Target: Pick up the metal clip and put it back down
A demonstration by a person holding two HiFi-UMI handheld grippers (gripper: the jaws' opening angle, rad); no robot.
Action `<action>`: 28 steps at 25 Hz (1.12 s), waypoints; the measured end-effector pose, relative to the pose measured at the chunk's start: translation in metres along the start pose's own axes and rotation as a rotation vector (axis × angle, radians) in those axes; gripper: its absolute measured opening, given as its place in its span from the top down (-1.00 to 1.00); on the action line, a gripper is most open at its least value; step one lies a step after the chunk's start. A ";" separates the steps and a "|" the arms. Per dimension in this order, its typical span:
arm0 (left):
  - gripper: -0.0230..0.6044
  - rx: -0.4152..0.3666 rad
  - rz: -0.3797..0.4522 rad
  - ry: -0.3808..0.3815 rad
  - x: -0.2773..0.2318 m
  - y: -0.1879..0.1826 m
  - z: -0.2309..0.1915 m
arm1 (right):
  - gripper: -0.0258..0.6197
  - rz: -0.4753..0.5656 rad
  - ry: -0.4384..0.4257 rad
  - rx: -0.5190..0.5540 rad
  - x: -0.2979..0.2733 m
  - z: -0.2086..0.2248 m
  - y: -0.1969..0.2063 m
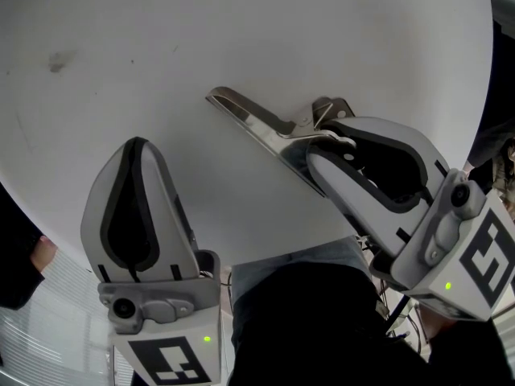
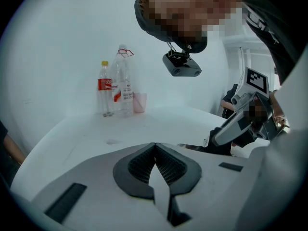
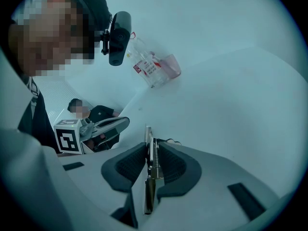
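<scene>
The metal clip is a long shiny spring clamp that lies slantwise over the white round table. My right gripper is shut on its near end, and the far handle sticks out toward the upper left. In the right gripper view the clip stands on edge between the dark pads, its spring showing. Whether the clip touches the tabletop I cannot tell. My left gripper hovers at the lower left, apart from the clip, shut with nothing between its jaws, its pads meeting.
Two plastic bottles and a pink cup stand at the table's far edge, also in the right gripper view as a bottle and cup. The person's lap sits at the near edge. A faint smudge marks the table.
</scene>
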State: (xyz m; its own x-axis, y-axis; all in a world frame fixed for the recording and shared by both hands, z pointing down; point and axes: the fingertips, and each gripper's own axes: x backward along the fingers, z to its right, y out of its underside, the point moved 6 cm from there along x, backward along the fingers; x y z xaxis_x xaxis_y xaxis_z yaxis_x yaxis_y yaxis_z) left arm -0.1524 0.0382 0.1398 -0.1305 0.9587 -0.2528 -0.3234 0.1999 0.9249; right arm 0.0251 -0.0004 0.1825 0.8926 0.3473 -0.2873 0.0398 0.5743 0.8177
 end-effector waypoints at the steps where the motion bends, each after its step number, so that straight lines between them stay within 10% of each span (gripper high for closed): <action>1: 0.86 0.002 0.005 0.001 0.000 0.000 0.000 | 0.63 -0.001 0.000 0.000 0.000 0.000 0.000; 18: 0.86 0.037 0.086 0.015 0.003 0.004 -0.001 | 0.63 0.006 0.002 0.001 -0.005 -0.001 -0.005; 28: 0.86 0.006 -0.007 0.038 -0.006 -0.005 0.006 | 0.44 0.026 -0.012 0.008 0.006 0.000 0.005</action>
State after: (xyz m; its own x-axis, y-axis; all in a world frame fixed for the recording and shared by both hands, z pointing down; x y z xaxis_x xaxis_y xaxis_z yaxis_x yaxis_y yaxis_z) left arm -0.1449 0.0329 0.1384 -0.1639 0.9490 -0.2694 -0.3184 0.2076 0.9250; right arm 0.0303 0.0045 0.1846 0.8988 0.3530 -0.2598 0.0199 0.5593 0.8287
